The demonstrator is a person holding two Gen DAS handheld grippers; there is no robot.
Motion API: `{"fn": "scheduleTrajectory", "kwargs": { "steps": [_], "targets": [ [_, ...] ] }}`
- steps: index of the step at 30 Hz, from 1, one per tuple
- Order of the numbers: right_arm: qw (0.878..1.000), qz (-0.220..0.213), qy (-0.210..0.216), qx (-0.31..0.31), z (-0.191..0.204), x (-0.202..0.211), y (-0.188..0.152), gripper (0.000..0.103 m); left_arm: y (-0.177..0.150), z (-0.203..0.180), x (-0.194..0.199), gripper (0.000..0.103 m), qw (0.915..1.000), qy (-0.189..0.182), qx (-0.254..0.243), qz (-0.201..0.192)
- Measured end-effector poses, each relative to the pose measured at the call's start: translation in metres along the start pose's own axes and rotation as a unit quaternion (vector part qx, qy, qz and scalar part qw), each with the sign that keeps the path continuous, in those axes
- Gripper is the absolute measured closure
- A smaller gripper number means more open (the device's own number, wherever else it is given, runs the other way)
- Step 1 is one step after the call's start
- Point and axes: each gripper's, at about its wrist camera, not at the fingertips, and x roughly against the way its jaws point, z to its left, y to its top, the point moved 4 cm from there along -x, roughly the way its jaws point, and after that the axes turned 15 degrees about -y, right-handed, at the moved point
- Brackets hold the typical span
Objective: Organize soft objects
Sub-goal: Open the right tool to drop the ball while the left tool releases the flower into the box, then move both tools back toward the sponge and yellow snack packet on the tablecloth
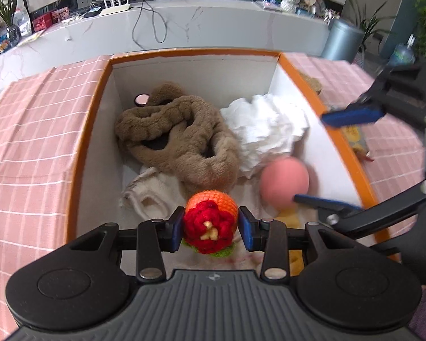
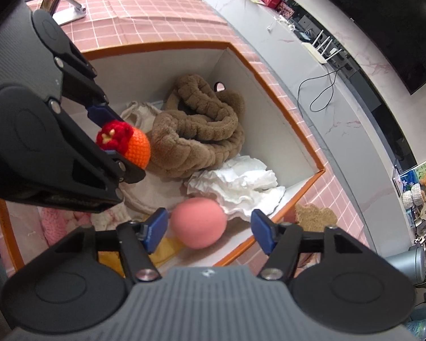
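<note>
Right wrist view: right gripper (image 2: 208,231) spread, pink ball (image 2: 198,222) loose between pads, over box (image 2: 292,130). Crocheted fruit (image 1: 210,224) pinched by left gripper (image 1: 210,225), near end.

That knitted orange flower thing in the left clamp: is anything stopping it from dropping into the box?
Nothing visible does. The crochet toy hangs in the left gripper over the open box; beneath it lie only soft items, a cream cloth and the brown plush.
</note>
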Motion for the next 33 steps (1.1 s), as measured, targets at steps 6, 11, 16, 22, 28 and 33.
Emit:
{"fn": "scheduleTrajectory", "kwargs": {
  "steps": [6, 11, 16, 22, 28, 33],
  "targets": [
    [0.999, -0.01, -0.019, -0.03, -0.005, 0.008, -0.002, 0.034, -0.002, 0.004, -0.003, 0.048, 0.9998, 0.017, 0.008, 0.008],
    [0.999, -0.009, -0.021, -0.041, -0.007, 0.01, -0.006, 0.033, -0.002, 0.001, 0.001, 0.026, 0.9998, 0.014, 0.011, -0.003],
    [0.999, -0.008, -0.019, -0.05, -0.008, 0.009, -0.01, 0.033, -0.001, -0.002, 0.006, 0.023, 0.9997, 0.019, 0.011, -0.01],
    [0.997, -0.02, -0.034, -0.065, -0.016, 0.021, -0.013, 0.033, 0.003, -0.009, 0.021, 0.022, 0.999, 0.025, 0.005, -0.035],
    [0.985, -0.032, -0.064, -0.155, -0.043, 0.045, -0.029, 0.033, 0.013, -0.029, 0.051, 0.022, 0.9936, 0.005, -0.007, -0.113],
    [0.964, -0.032, -0.089, -0.25, -0.063, 0.062, -0.06, 0.032, 0.02, -0.061, 0.065, 0.022, 0.9859, -0.031, -0.033, -0.161]
  ]
}}
